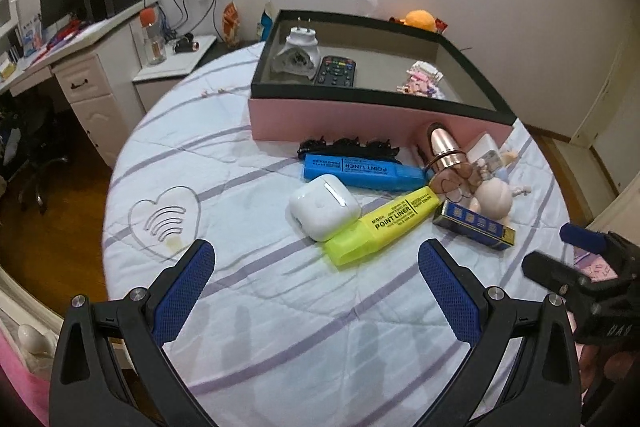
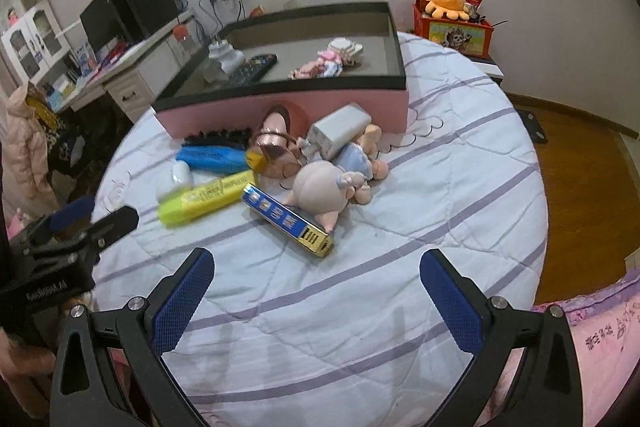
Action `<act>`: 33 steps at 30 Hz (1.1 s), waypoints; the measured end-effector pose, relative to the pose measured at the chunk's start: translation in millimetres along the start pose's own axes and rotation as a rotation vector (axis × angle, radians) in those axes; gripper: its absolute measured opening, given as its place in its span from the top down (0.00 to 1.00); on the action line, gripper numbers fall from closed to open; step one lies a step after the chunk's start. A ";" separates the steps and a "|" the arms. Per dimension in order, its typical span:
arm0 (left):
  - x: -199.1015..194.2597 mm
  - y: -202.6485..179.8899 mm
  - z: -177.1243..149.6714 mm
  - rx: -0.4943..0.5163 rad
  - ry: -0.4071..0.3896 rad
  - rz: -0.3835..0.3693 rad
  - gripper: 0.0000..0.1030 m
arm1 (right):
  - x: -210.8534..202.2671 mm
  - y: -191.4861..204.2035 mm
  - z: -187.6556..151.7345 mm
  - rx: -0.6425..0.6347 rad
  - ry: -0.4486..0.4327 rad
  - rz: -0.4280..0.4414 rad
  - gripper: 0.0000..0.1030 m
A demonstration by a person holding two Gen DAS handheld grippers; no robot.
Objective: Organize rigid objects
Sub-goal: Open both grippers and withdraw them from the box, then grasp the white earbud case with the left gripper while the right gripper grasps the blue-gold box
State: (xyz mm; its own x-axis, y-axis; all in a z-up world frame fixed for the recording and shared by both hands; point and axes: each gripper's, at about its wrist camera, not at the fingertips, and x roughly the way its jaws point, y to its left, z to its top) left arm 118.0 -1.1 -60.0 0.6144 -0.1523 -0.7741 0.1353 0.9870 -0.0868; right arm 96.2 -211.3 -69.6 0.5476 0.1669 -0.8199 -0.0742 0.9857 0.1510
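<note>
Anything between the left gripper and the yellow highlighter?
No. In the left wrist view, only bare striped bedspread lies between the left gripper and the yellow highlighter.

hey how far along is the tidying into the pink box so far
Partly done. Already in the pink box: a white plug-in device, a remote and a small pastel toy. Nothing is in hand: the left tool and right tool are both open and empty. Left on the bed: two highlighters, a white earbud case, a blue-gold box, dolls and more.
</note>
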 end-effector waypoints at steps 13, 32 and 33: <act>53.2 6.8 18.2 -0.029 0.046 0.045 0.00 | 37.1 -6.4 4.9 -0.021 0.027 -0.011 0.21; 68.9 29.8 16.9 0.005 0.058 0.089 0.11 | 33.3 15.3 2.9 -0.138 0.060 0.152 0.58; 70.2 27.7 17.2 0.018 0.057 0.096 0.11 | 34.7 16.1 3.5 -0.143 0.063 0.153 0.58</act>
State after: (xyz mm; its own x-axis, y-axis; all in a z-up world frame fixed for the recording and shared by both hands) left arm 178.3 14.7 -106.0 0.5804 -0.0535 -0.8126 0.0919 0.9958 0.0001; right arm 116.9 -189.7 -93.7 0.4682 0.3112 -0.8270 -0.2724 0.9412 0.2000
